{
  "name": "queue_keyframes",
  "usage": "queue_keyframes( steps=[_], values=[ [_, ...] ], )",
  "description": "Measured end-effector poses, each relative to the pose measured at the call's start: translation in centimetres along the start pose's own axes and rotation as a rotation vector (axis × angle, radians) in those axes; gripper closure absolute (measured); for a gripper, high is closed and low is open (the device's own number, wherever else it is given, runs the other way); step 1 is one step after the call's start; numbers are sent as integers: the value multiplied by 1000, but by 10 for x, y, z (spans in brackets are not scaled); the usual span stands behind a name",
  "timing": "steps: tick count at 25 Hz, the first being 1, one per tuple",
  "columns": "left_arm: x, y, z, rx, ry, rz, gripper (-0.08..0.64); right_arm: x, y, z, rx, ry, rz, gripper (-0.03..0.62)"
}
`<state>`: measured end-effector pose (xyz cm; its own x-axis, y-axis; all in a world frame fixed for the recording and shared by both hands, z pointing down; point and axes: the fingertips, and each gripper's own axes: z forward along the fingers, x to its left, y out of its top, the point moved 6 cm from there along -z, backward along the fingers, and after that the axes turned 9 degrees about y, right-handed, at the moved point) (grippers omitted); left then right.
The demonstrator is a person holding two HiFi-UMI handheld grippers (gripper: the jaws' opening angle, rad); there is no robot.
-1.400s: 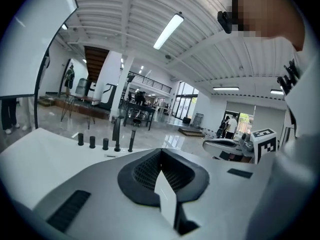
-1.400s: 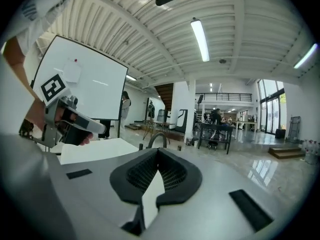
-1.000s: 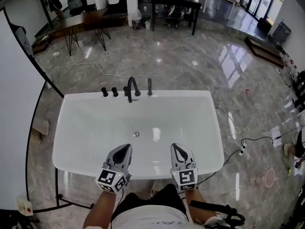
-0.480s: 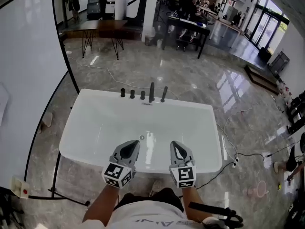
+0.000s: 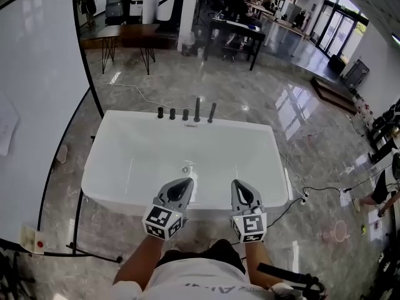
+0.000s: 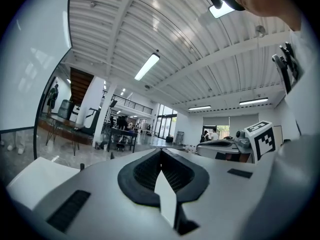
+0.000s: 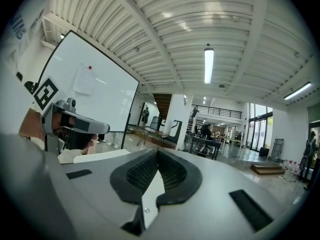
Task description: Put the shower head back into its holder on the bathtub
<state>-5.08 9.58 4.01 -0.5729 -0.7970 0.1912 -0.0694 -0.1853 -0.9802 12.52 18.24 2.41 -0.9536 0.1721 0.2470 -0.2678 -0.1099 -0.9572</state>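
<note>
Jaws together on left gripper, right gripper; both seemingly level.

**Head view, seen from above.** Bathtub — white, freestanding, roughly rectangular with rounded corners, its long sides running left to right across the frame. A small metallic drain lies on the basin floor near the middle. Along the middle of the far rim stands a row of dark fittings: three short knobs at the left, then a taller spout. Shower head — a slim dark rod at the right end of the row, just beside the spout, standing nearly upright. Its foot meets the rim at the holder, too small to tell apart from the rod.
</note>
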Motion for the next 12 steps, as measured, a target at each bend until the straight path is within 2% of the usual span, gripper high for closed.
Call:
queue_keyframes(
  steps=[4, 8, 12],
  values=[
    [-15, 8, -9, -11, 10, 24, 545, -12, 12, -16, -47, -4, 48, 581],
    [-30, 7, -3, -11, 27, 17, 545, -30, 4, -32, -52, -6, 64, 581],
    [-77, 0, 16, 9, 11, -11, 545, -59, -10, -75, -45, -10, 82, 581]
  ],
)
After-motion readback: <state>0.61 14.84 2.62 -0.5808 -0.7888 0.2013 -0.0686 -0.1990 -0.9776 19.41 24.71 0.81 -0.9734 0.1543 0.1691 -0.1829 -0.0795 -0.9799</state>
